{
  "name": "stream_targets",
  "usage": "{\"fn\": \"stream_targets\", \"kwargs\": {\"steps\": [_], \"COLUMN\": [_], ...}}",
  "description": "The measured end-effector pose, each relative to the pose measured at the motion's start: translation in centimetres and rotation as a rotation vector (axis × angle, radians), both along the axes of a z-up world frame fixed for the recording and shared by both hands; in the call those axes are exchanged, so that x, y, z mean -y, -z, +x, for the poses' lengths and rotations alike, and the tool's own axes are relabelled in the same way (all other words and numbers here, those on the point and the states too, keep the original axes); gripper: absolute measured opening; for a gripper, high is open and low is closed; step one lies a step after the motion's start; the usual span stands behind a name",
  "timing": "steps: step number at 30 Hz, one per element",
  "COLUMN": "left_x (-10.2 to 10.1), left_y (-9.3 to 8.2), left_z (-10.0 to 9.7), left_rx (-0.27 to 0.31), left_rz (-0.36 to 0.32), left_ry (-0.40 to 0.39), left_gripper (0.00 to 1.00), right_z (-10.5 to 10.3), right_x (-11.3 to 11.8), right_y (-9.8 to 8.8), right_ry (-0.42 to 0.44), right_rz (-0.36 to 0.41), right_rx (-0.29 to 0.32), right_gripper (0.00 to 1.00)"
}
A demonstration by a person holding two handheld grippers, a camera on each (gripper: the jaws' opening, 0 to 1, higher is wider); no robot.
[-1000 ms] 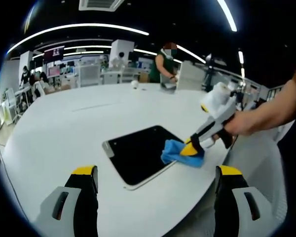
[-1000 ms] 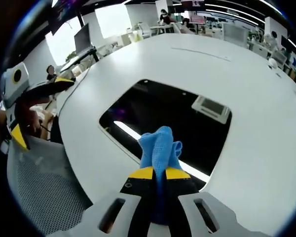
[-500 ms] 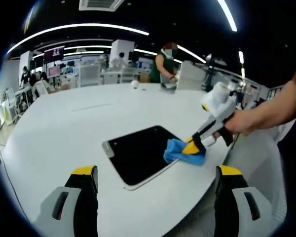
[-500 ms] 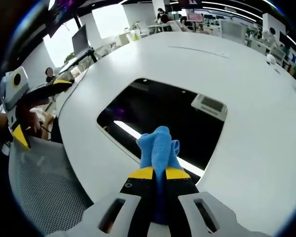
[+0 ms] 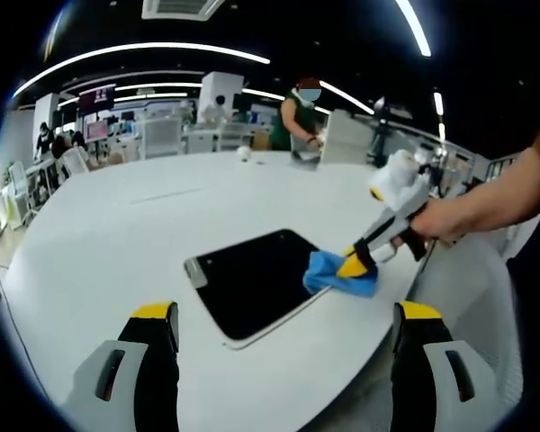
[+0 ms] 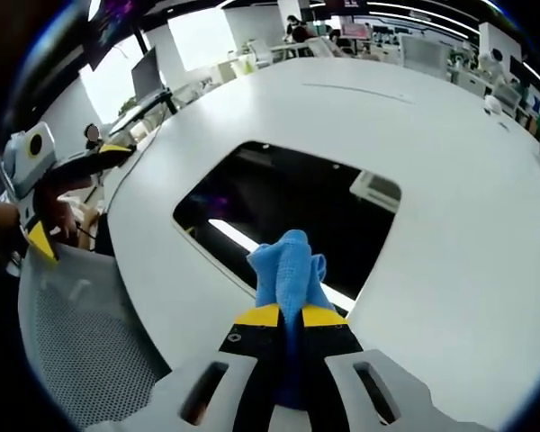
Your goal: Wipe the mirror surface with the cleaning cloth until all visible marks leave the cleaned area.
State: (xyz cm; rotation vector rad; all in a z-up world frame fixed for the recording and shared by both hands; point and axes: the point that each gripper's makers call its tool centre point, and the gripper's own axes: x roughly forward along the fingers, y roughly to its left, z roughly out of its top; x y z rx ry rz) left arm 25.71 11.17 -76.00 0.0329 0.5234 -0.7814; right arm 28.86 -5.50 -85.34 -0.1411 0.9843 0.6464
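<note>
A dark rectangular mirror point(image 5: 252, 281) point(image 6: 288, 211) lies flat on the white table point(image 5: 117, 234), near its edge. A blue cleaning cloth point(image 5: 335, 273) point(image 6: 290, 270) rests on the mirror's near corner, and my right gripper point(image 6: 291, 315) point(image 5: 353, 265) is shut on it. A hand holds that gripper from the right in the left gripper view. My left gripper point(image 5: 283, 315) stands open, well back from the mirror, with nothing between its jaws. In the right gripper view it appears at the far left point(image 6: 67, 175).
A mesh-backed chair point(image 6: 81, 342) stands beside the table edge. A person point(image 5: 301, 117) stands at the far side of the table, with desks and monitors behind. A small white object point(image 5: 244, 154) sits far back on the table.
The right gripper has drawn the blue cloth a little further toward the mirror's edge. The left gripper has stayed where it was.
</note>
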Motion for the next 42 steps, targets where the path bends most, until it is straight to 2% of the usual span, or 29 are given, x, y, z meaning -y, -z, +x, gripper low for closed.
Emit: {"fn": "stream_targets", "kwargs": {"steps": [6, 12, 23, 42], "left_x": [0.1, 0.2, 0.6, 0.4], "left_y": [0.0, 0.0, 0.3, 0.6], "left_z": [-0.1, -0.1, -0.2, 0.0], "left_rx": [-0.004, -0.006, -0.013, -0.020], "left_rz": [0.000, 0.002, 0.004, 0.008], "left_ry": [0.003, 0.004, 0.013, 0.011], "left_gripper": [0.99, 0.99, 0.99, 0.99], "right_z": [-0.1, 0.0, 0.1, 1.6], "right_x": [0.4, 1.4, 1.3, 1.4], "right_y": [0.0, 0.1, 0.0, 0.1], "right_ry": [-0.060, -0.056, -0.097, -0.066], "right_rz": [-0.015, -0.014, -0.031, -0.040], "right_rx": [0.021, 0.006, 0.012, 0.007], "right_gripper": [0.01, 0.01, 0.01, 0.01]}}
